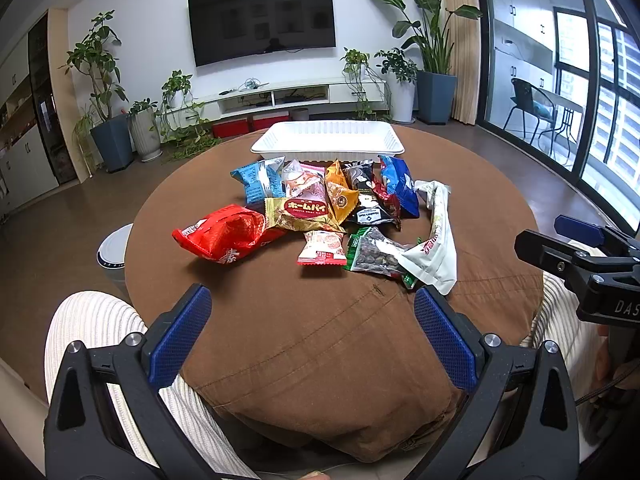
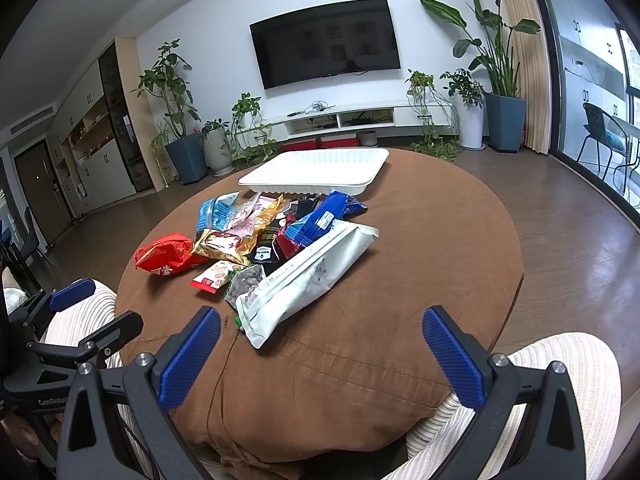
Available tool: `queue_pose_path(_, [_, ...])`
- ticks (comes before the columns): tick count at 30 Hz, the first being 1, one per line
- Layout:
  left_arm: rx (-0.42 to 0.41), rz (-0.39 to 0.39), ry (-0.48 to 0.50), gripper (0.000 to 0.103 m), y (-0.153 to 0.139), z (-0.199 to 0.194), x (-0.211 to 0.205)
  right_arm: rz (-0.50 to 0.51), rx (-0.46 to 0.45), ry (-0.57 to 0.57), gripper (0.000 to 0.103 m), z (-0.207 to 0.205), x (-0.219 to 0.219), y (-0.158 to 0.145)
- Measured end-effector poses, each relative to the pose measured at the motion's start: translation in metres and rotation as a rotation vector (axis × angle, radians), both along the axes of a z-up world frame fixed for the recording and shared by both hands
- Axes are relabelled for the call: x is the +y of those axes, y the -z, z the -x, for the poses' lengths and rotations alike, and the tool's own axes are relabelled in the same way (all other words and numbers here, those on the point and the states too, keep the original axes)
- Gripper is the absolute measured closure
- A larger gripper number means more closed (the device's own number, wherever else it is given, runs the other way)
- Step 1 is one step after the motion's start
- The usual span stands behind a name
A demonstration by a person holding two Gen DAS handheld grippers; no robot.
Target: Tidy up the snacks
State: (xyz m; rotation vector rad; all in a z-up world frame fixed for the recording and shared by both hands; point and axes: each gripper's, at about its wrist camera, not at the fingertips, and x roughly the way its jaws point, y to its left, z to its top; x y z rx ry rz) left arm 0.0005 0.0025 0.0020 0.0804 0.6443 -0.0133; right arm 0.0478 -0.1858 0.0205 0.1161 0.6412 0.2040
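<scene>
On the brown table (image 1: 320, 340), the left gripper (image 1: 312, 320) and right gripper (image 2: 322, 344) gape wide, holding nothing, short of the snacks (image 1: 316, 216).

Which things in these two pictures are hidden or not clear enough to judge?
- White tray floor: both views, hidden by its near wall.
- Black packet: right wrist view, mostly covered by neighbouring packets.
- Right claw: left wrist view, cut off by the frame edge.
- Packet print: both views, mostly too small.

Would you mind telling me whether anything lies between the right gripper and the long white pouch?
Nothing visible does. The right gripper, jaws open, faces the white pouch across bare brown tablecloth. The pouch is the nearest packet of the pile; the white tray sits beyond the other snacks.
</scene>
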Motion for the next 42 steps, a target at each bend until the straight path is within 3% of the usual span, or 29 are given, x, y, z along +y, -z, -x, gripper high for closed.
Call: queue_pose_path(42, [0.001, 0.001, -0.006, 0.0, 0.001, 0.0, 0.001, -0.015, 0.01, -0.012, 0.0, -0.002, 0.005, 0.0])
